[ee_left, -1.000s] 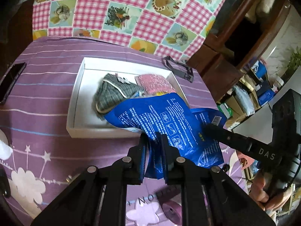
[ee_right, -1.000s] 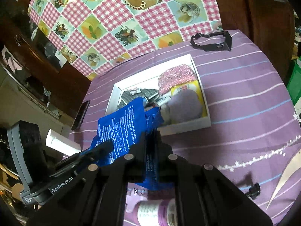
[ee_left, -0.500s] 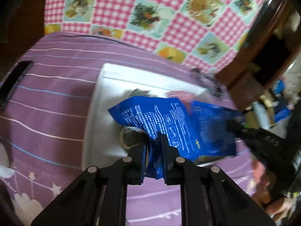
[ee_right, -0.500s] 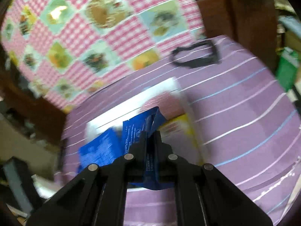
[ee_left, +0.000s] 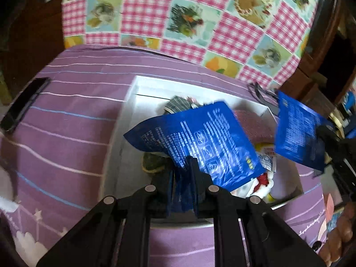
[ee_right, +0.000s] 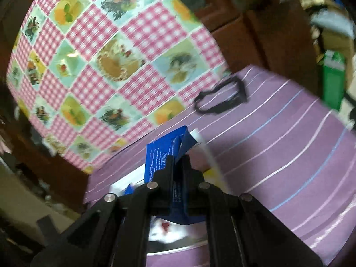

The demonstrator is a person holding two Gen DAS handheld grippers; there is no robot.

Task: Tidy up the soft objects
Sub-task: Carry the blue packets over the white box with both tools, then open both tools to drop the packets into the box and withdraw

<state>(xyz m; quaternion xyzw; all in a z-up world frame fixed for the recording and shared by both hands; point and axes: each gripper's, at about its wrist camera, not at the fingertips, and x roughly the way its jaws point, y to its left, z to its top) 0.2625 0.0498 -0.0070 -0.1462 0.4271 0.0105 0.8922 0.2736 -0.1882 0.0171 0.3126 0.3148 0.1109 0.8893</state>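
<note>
Left wrist view: left tongs (ee_left: 181, 173) clench a glossy, crinkled blue pouch (ee_left: 200, 142) above the white rectangular tray (ee_left: 131, 102); right tongs (ee_right: 178, 166) clench its other end.

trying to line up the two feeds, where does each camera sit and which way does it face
Left wrist: on the left gripper, looking steeply down along its fingers into the white tray over the blue pouch; the right gripper and a hand show at right.
Right wrist: on the right gripper, facing shallower across the purple striped cloth toward the pink checkered cloth.
Shared: pouch, tray, both cloths, the black strap.
</note>
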